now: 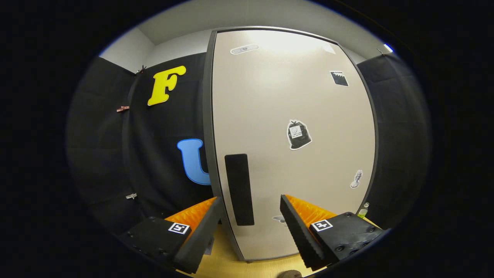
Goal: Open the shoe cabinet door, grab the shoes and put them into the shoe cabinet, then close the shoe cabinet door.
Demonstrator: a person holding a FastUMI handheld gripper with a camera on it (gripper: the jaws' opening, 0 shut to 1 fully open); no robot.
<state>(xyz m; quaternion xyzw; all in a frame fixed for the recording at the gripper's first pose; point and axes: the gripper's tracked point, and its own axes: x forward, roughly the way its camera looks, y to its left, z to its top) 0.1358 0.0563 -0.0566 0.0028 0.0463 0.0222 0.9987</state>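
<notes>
Cabinet door [293, 143] stands shut in front of you, pale and flat, reaching from the wooden floor [227, 262] upward. Its dark vertical handle [239, 189] sits close to the door's left edge, and that is why you hold the gripper [251, 216] where you do: the fingers are spread wide and grasp nothing, with the handle lying just ahead of them, nearer the left finger than the right. The door's edge runs just beside that left finger. Judging from this, you are lined up for the first step, pulling the door open, and the wide spread gives you room to close on the handle once you come in.

A few stickers [298, 134] are stuck across the door face; they play no part. A small bottle [362, 211] stands low down beyond the right finger, near the door's right edge, so keep the swing clear of it. A rounded brown thing [290, 274] lies on the floor between the fingers, close to you; it may be a shoe, but I cannot tell.
</notes>
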